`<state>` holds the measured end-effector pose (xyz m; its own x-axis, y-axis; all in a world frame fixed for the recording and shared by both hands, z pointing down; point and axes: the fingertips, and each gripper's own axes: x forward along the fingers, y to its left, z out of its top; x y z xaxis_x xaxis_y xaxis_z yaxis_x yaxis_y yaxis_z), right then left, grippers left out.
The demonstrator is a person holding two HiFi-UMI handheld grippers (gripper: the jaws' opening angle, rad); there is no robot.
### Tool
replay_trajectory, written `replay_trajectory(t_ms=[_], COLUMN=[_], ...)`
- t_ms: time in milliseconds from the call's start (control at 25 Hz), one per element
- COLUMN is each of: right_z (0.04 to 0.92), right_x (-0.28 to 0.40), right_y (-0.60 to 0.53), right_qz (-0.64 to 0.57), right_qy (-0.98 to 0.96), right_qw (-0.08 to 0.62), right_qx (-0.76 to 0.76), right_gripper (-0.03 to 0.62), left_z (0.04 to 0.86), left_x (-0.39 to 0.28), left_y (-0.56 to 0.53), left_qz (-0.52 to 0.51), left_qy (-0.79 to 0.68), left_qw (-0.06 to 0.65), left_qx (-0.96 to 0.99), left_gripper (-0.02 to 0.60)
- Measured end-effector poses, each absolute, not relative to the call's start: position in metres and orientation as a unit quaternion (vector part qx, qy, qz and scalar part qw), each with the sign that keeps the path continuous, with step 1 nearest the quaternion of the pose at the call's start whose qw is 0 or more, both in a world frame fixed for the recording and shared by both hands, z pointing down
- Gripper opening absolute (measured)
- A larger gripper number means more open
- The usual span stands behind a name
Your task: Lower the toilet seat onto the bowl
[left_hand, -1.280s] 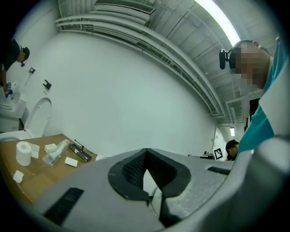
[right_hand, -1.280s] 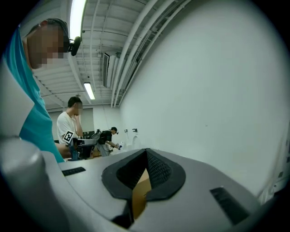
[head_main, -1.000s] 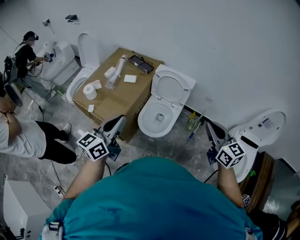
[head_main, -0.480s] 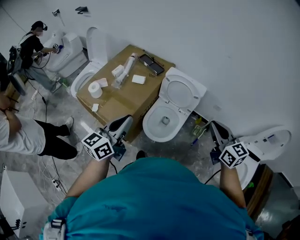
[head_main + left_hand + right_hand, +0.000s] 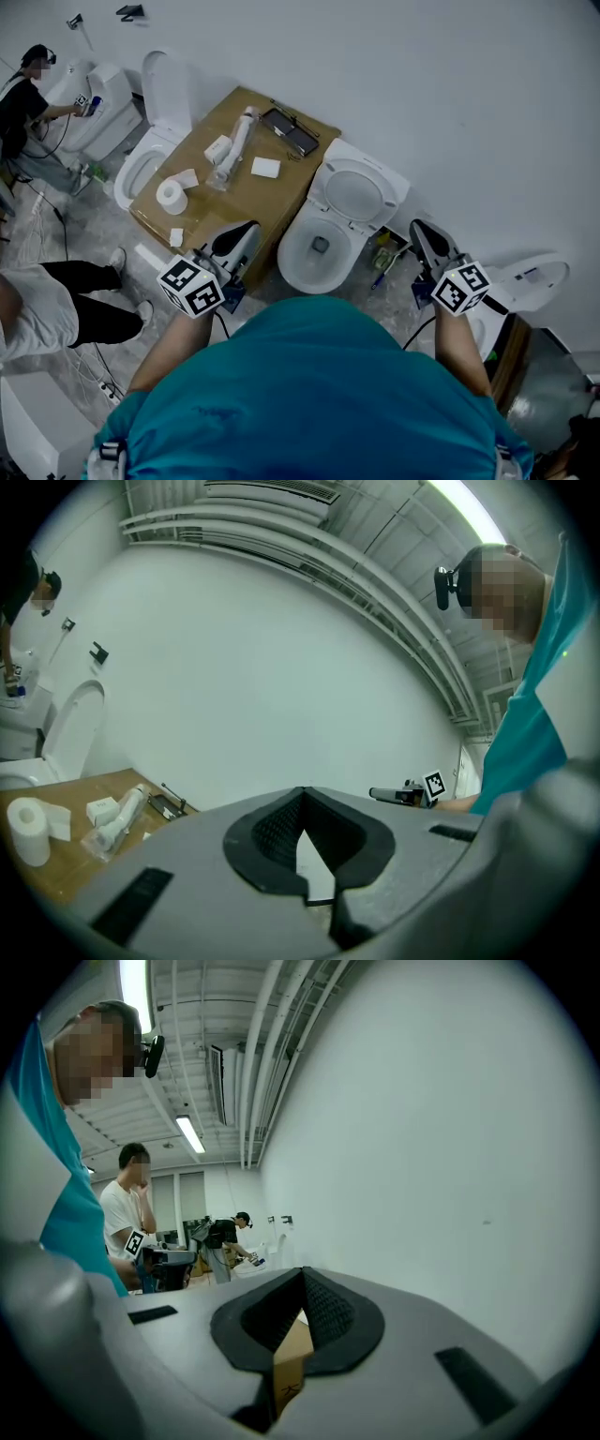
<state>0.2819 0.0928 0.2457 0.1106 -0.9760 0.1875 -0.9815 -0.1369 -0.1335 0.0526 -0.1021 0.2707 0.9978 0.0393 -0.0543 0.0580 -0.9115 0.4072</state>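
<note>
Evidently the toilet seat [image 5: 354,194] at frame centre stands raised behind its bowl [image 5: 291,246], not yet lowered. The left tool [image 5: 246,232] and right tool [image 5: 419,231] flank it, both pressed together and empty, likely readied to nudge rather than grip.

Shirt [image 5: 309,394]: plain teal.
Left tongs [image 5: 246,231]: grey shell, black ribbed pads [image 5: 267,832].
Right tongs [image 5: 420,231]: same grey shell, black pads; black cable [image 5: 419,335] trails beneath.
Marker cubes [image 5: 190,288]: white faces, black square patterns, one per tongs.
</note>
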Motion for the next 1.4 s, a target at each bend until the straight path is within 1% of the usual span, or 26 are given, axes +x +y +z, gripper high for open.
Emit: replay_trajectory(t_ms=[280, 520, 760, 880, 1000, 1240, 1400], right_z=[0.27, 0.292, 0.332, 0.352, 0.371, 0.424, 0.463], right_x=[0.299, 0.338, 0.404, 0.452, 0.489, 0.515, 0.518], right_y=[0.037, -0.001, -0.039, -0.054, -0.069, -0.085, -0.097], right_qz=[0.139, 0.151, 0.158, 0.166, 0.166, 0.181, 0.189], right_qy=[-0.664, -0.69, -0.743, -0.764, -0.789, -0.821, -0.833], right_qw=[0.043, 0.06, 0.079, 0.096, 0.133, 0.191, 0.227], right_qx=[0.733, 0.706, 0.646, 0.616, 0.577, 0.506, 0.468], right_gripper=[-0.009, -0.009, -0.009, -0.009, -0.009, -0.009, -0.009], left_z=[0.28, 0.286, 0.302, 0.306, 0.309, 0.324, 0.336], left_x=[0.059, 0.075, 0.129, 0.167, 0.202, 0.257, 0.272], left_y=[-0.151, -0.163, -0.156, -0.152, -0.144, -0.114, -0.097], left_qz=[-0.027, -0.012, 0.009, -0.002, -0.016, 0.021, 0.037], left_qy=[0.007, -0.031, -0.099, -0.151, -0.193, -0.234, -0.258], left_qw=[0.226, 0.218, 0.207, 0.224, 0.241, 0.236, 0.238], left_qx=[0.974, 0.975, 0.973, 0.963, 0.951, 0.943, 0.936], left_gripper=[-0.005, -0.005, -0.005, -0.005, -0.005, -0.005, -0.005])
